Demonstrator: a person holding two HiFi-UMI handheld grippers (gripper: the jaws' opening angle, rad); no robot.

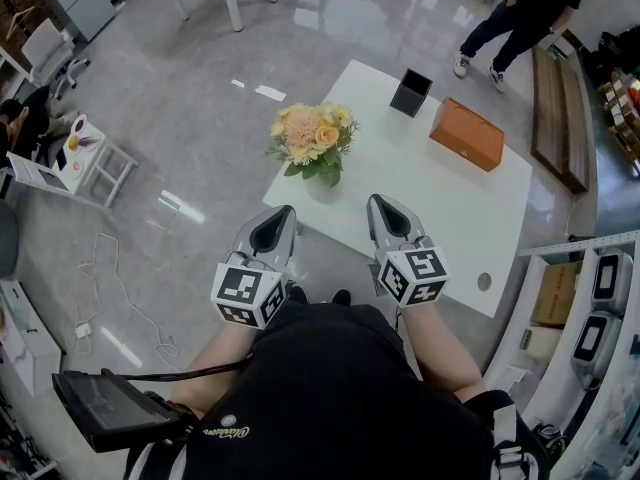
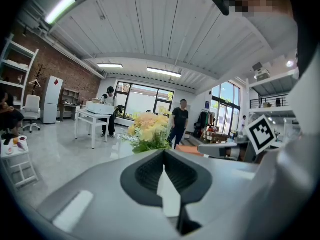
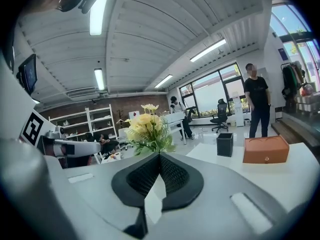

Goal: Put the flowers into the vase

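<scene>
Standing in the pale vase point(image 1: 326, 187), the flowers point(image 1: 312, 136) form 1 yellow and peach bouquet near the corner of the white tabletop point(image 1: 440, 203) closest to the person, so the task looks done. The main risk is tipping: the bouquet looks top-heavy and wider than the vase, and it sits close to the tabletop's edge, so a careless reach or brush from either gripper could knock it over or off onto the floor. The left gripper point(image 1: 282, 214) and the right gripper point(image 1: 380, 204) are both clenched on nothing, held level just short of the tabletop and apart from the vase. Counted: 1 bouquet, 1 vase, 2 grippers, 1 black box point(image 1: 411, 92) and 1 orange box point(image 1: 467, 134) farther back on the tabletop.
</scene>
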